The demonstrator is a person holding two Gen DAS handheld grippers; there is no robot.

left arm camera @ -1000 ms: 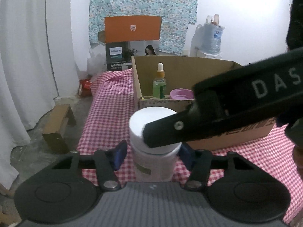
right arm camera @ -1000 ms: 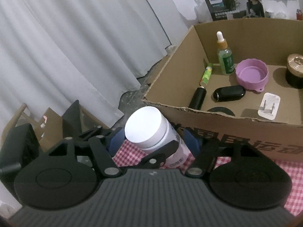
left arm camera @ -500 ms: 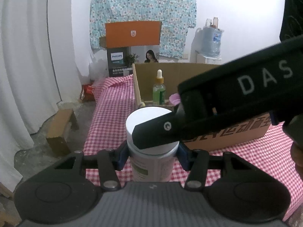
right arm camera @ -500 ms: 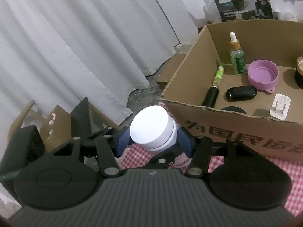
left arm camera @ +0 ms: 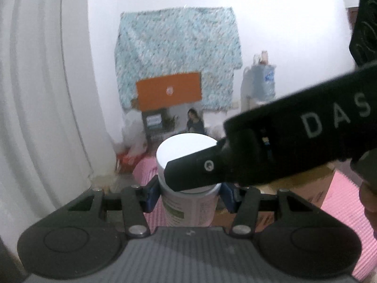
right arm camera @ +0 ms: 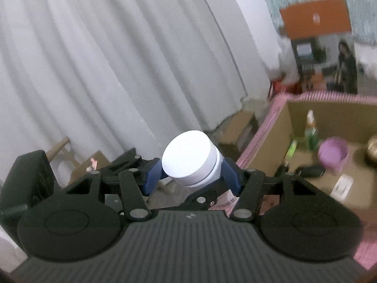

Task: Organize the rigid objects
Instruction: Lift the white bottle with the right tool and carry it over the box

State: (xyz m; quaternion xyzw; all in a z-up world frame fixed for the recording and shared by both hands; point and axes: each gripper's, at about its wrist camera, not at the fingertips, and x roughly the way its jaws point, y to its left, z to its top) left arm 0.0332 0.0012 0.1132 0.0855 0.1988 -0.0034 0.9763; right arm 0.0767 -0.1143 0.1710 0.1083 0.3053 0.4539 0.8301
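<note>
Left wrist view, lower centre: white-lidded jar [left arm camera: 188, 176] — upright, pale label on its body, held between the blue pads [left arm camera: 150, 194] of the left gripper [left arm camera: 188, 197], whose jaws are closed against the jar's sides just under the lid. Right of centre: right gripper [left arm camera: 271, 155], a black body lettered "DAS", reaching in from the right edge; one black finger lies across the front of the jar's lid. Behind the jar: pink checked tablecloth [left arm camera: 341, 195] and a corner of the cardboard box [left arm camera: 313, 188], both blurred. Background, upper centre: patterned blue cloth [left arm camera: 176, 42] on the wall, orange-topped carton [left arm camera: 168, 90] below it, water bottle [left arm camera: 259, 80] at right, white curtain [left arm camera: 42, 94] filling the left side.

Right wrist view, centre: same jar [right arm camera: 193, 159], tilted toward the upper left of the frame, clamped at its lid by the right gripper [right arm camera: 193, 179] — blue pads [right arm camera: 152, 179] pressed on both sides. Jar is raised off the tablecloth [right arm camera: 259, 139], outside the box and left of its wall. Right side of frame: open cardboard box [right arm camera: 266, 162] holding a green dropper bottle [right arm camera: 311, 132], purple bowl [right arm camera: 332, 152], black oblong item [right arm camera: 311, 171], white flat item [right arm camera: 342, 186] and a dark round object [right arm camera: 372, 151] cut by the edge. Detail is soft with motion blur.
</note>
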